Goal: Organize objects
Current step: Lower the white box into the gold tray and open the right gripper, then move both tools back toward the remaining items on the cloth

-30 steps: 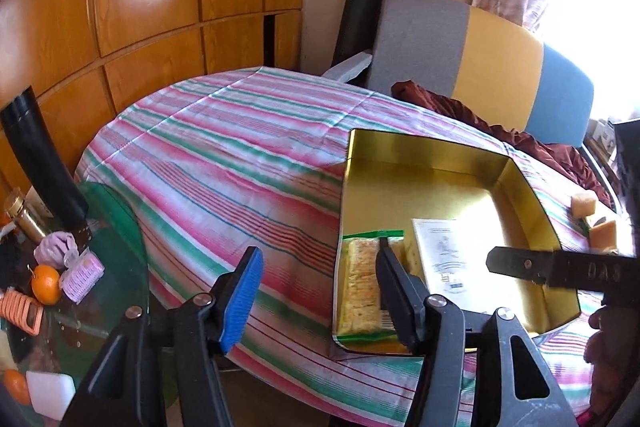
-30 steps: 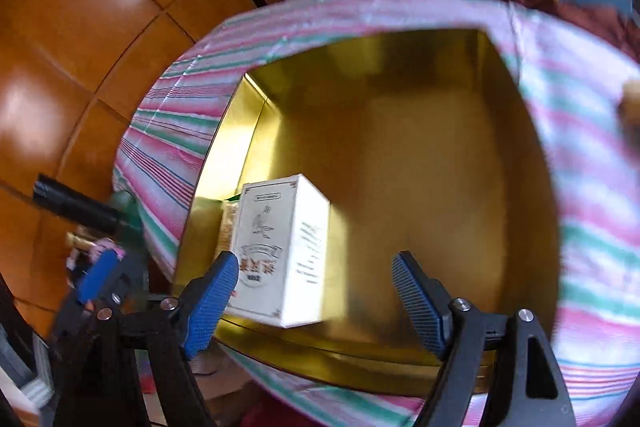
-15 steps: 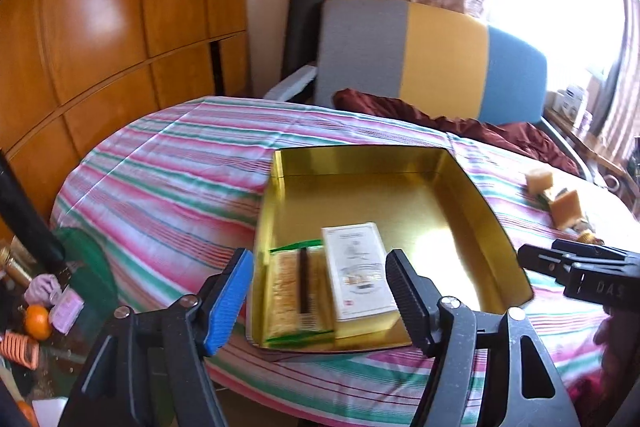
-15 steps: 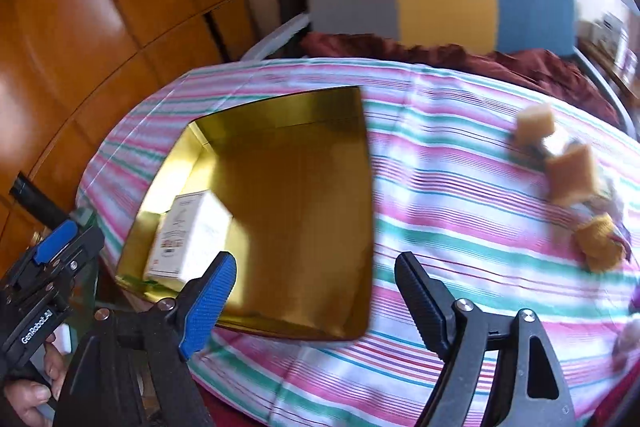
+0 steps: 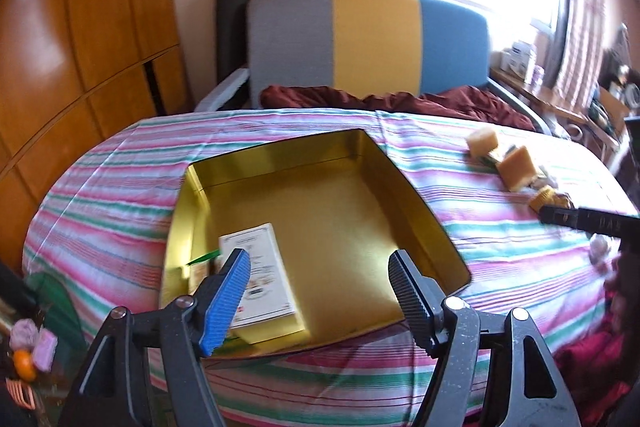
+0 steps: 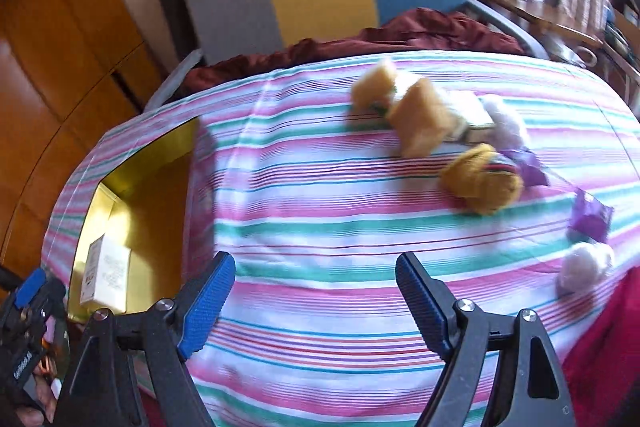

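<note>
While both claws, left claw (image 5: 320, 291) and right claw (image 6: 316, 303), stood apart and empty, the right faced loose snacks (image 6: 420, 115) near the desk's (image 6: 320, 227) far-right edge; next, probably, grasping one for the gold tray (image 5: 340, 211).

**Metal, cloth, wood and card**

The gold tray (image 5: 320, 211) is glossy metal, its walls mirror-smooth. Inside it the white box (image 5: 264, 279) looks like matt printed card. Under the tray, the striped tablecloth (image 5: 120, 195) is soft woven cloth. Behind the tray, the chair back (image 5: 368, 39) is matt fabric and the wall panels (image 5: 80, 39) are polished wood. The left gripper (image 5: 320, 291) has ribbed pads (image 5: 228, 297).
</note>
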A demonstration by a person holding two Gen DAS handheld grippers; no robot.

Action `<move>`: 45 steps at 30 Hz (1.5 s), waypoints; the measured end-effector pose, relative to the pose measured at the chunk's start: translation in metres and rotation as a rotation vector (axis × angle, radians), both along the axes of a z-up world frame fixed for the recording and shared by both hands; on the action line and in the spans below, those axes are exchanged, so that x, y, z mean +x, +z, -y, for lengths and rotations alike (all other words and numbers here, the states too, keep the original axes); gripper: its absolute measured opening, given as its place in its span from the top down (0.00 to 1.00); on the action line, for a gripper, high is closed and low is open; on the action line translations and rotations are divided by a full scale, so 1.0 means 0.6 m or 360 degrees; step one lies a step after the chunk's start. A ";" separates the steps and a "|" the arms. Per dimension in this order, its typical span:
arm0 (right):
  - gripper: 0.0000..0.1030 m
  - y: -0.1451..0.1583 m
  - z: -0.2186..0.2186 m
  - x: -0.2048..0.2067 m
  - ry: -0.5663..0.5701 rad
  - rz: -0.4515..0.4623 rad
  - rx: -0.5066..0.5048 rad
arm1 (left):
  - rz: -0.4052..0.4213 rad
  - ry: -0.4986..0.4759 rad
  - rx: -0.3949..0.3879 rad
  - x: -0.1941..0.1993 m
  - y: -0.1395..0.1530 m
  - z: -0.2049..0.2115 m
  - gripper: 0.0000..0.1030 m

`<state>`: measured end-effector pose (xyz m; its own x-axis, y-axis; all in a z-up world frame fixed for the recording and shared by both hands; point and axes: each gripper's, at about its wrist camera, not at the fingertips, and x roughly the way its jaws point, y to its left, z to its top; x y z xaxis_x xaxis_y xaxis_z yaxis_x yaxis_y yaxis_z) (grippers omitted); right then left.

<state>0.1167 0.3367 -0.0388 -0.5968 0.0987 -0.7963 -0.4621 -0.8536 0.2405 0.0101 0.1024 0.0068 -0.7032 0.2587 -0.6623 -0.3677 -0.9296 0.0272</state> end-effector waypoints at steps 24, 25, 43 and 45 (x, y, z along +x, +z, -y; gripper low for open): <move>0.17 -0.018 -0.317 0.192 -0.0826 -0.0212 -0.0346 | 0.0009 -0.0460 -0.0159 0.029 -0.020 -0.197 0.23; 0.17 -0.018 -0.317 0.192 -0.0812 -0.0227 -0.0363 | 0.0013 -0.0476 -0.0165 0.029 -0.022 -0.205 0.23; 0.17 -0.024 -0.340 0.226 -0.0953 -0.0460 -0.0498 | 0.0291 -0.0662 -0.0146 0.002 -0.088 -0.349 0.29; 0.17 -0.024 -0.340 0.226 -0.0953 -0.0468 -0.0498 | 0.0316 -0.0684 -0.0130 -0.001 -0.089 -0.369 0.32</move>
<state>0.2523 0.5405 -0.0533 -0.7051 0.2691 -0.6561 -0.7065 -0.3463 0.6172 0.0097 0.3236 -0.0466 -0.4016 0.4397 -0.8033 -0.7236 -0.6900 -0.0159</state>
